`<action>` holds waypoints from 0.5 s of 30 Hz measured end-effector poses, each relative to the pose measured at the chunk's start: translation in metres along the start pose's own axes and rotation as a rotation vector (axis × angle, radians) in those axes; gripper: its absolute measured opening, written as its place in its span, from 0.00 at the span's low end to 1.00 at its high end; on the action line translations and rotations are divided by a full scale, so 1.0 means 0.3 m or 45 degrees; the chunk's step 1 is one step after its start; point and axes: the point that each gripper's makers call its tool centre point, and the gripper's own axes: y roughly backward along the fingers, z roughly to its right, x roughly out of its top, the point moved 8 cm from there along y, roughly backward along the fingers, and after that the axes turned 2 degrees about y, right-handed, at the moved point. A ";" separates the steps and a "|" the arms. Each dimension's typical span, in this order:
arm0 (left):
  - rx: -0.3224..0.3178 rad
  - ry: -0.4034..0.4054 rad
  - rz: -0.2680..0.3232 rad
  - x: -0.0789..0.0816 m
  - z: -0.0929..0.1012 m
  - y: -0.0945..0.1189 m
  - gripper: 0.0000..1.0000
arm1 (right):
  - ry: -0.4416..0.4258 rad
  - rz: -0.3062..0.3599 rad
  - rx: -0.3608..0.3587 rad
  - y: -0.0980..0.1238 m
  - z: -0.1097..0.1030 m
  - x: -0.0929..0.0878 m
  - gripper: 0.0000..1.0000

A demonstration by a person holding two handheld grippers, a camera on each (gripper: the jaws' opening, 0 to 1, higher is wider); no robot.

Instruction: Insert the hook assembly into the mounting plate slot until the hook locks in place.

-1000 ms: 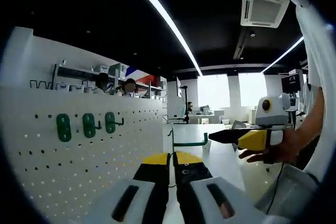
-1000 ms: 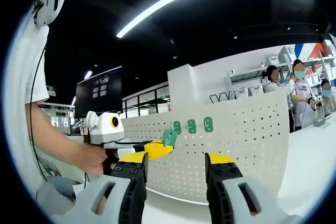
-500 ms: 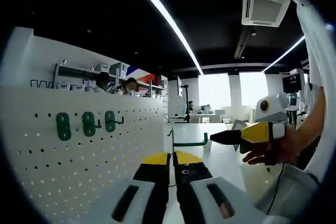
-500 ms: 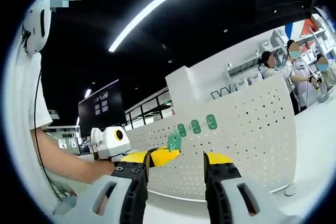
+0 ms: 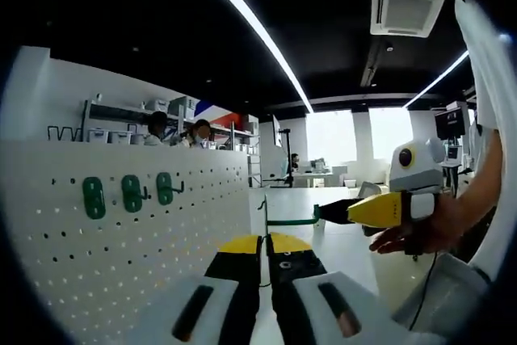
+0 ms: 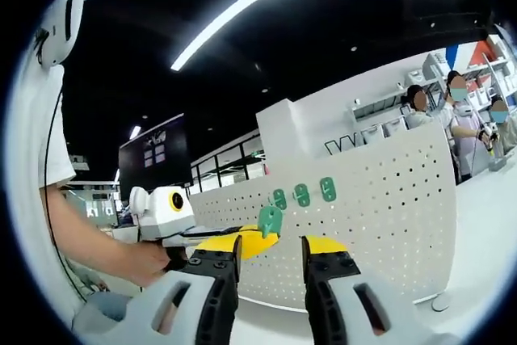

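Observation:
A white pegboard (image 5: 121, 256) stands on the left, and three green hooks (image 5: 129, 193) are mounted on it in a row. My left gripper (image 5: 265, 241) is shut on a thin green hook assembly (image 5: 292, 220), whose prong points right. The right gripper (image 5: 325, 214) comes in from the right, its black tips just beside that prong. In the right gripper view, the left gripper (image 6: 252, 238) holds the hook assembly (image 6: 271, 220) up in front of the pegboard (image 6: 380, 199), below the mounted hooks (image 6: 301, 195). My right gripper (image 6: 271, 250) is open, its jaws fairly close together, with nothing in them.
A hand (image 5: 420, 233) holds the right gripper. People (image 6: 456, 111) stand at shelves behind the pegboard. A white tabletop (image 5: 339, 252) runs along the board's foot. A dark monitor (image 6: 153, 147) hangs in the background.
The right gripper's jaws have narrowed. It has edged closer to the hook's prong in the left gripper view. The left gripper still holds the hook near the pegboard.

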 end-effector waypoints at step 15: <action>0.032 -0.004 0.004 -0.001 0.028 0.007 0.02 | 0.029 0.020 0.000 -0.022 -0.013 0.003 0.17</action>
